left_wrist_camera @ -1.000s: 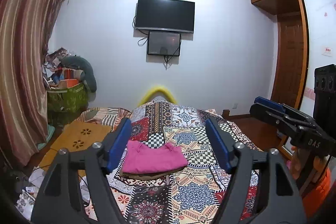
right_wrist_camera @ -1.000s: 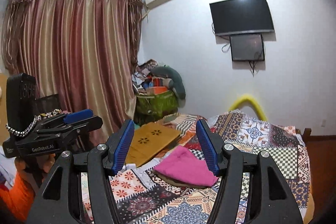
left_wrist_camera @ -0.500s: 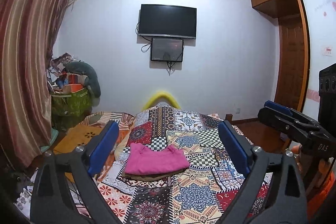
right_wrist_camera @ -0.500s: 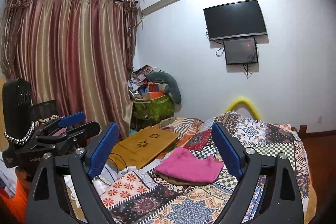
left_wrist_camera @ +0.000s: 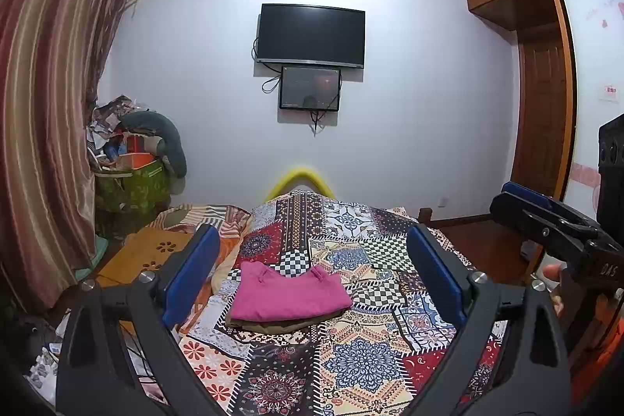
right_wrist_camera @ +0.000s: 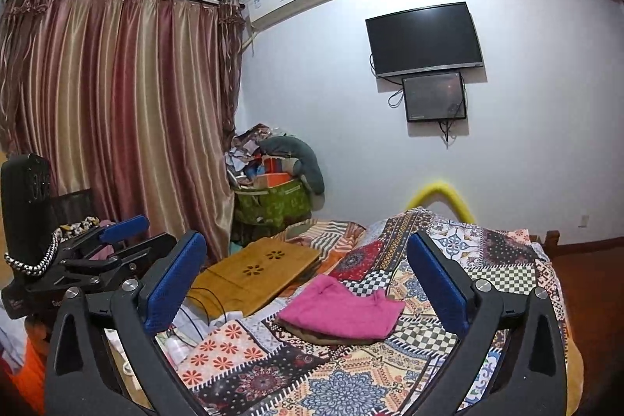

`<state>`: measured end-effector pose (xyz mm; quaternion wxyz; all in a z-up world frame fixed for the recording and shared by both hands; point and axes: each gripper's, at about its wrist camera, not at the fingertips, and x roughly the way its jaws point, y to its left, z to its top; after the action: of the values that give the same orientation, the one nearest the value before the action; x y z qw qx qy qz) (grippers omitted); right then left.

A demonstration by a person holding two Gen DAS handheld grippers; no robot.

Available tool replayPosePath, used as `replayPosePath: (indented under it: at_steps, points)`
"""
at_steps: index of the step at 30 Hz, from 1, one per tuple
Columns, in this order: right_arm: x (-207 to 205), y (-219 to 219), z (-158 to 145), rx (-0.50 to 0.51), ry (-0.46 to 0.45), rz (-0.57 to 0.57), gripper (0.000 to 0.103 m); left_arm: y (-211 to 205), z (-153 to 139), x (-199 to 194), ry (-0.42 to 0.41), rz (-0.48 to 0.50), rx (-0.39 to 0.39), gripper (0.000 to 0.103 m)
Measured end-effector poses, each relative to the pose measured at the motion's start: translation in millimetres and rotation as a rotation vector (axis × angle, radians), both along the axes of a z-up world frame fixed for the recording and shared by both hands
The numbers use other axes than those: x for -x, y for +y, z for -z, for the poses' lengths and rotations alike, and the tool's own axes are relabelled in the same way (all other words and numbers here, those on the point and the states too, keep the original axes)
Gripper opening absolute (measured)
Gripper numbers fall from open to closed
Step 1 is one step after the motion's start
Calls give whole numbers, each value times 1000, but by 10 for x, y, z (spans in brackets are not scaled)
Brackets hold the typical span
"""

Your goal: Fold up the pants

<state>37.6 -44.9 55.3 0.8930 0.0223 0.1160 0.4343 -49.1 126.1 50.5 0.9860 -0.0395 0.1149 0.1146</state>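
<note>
A dark television point(left_wrist_camera: 311, 35) hangs above a patchwork bedspread point(left_wrist_camera: 351, 357), striped curtains point(right_wrist_camera: 117, 111) beside a wooden board point(right_wrist_camera: 253, 269).

Home bedroom — quilted bed point(left_wrist_camera: 351, 357), wall television point(left_wrist_camera: 312, 35), curtains point(right_wrist_camera: 117, 104)

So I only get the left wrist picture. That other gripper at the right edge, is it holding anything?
Observer: No. The right wrist view shows the right gripper with its jaws opening and nothing between them. The pink folded pants lie on the bed beyond.
Operator: And the wooden board half hidden behind my finger?
Observer: That's a wooden tray. A black cable loops by its near corner.
Operator: Anything on my own gripper that I miss?
Observer: A beaded chain is wrapped around the black body behind the left gripper.
</note>
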Motion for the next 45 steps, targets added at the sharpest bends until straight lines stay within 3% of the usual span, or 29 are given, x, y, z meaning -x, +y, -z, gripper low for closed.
replayPosePath:
  at_steps: [45]
  points:
    - [41, -33, -23, 19, 3, 16, 103, 36, 36, -31, 12, 42, 24, 99]
